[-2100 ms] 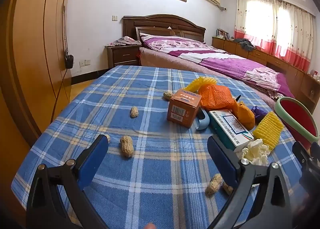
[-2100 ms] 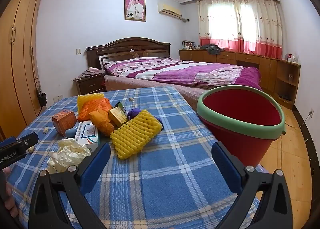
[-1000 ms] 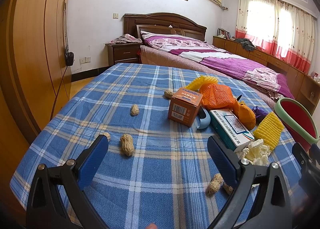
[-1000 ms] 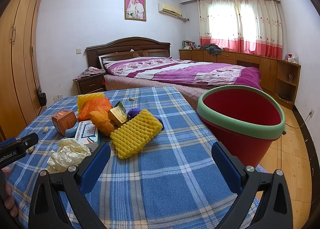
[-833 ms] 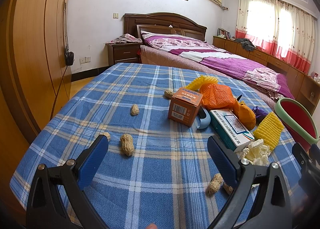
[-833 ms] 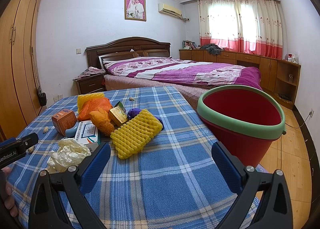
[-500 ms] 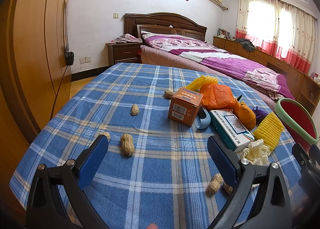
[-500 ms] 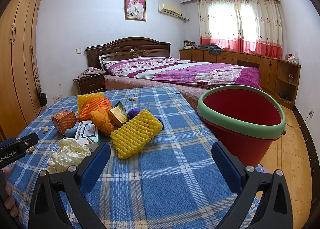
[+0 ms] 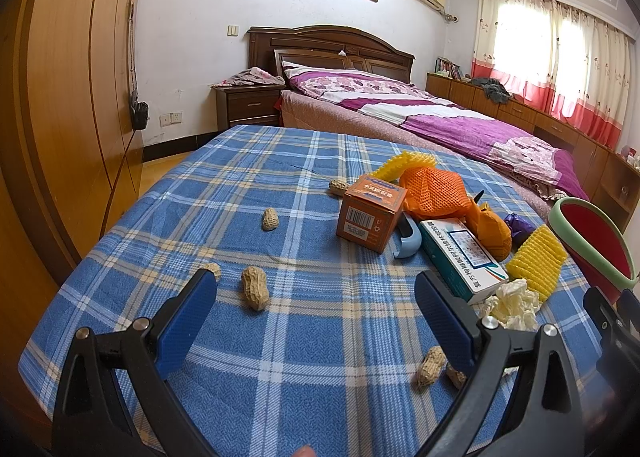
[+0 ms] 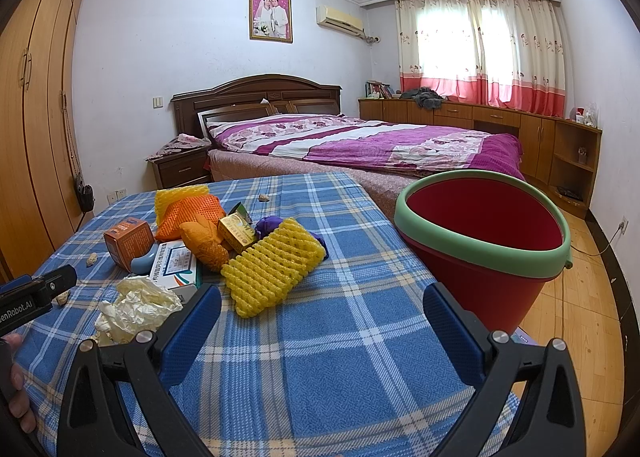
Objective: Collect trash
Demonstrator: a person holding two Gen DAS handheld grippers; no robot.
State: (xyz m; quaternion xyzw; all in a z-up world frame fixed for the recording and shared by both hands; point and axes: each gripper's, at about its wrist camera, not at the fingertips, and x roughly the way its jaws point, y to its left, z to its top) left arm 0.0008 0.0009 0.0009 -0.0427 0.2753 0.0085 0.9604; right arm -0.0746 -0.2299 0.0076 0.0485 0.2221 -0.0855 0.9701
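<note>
Both wrist views look low across the checked bench (image 9: 304, 337) toward the bed (image 10: 380, 145), sharing seemingly the same yellow foam net (image 10: 272, 265).

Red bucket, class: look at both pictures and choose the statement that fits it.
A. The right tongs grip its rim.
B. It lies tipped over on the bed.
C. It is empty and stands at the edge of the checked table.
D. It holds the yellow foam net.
C: the red bucket shows only bare red inside and stands upright beside the checked table, while the yellow foam net lies on the cloth and the right tongs are open.
</note>
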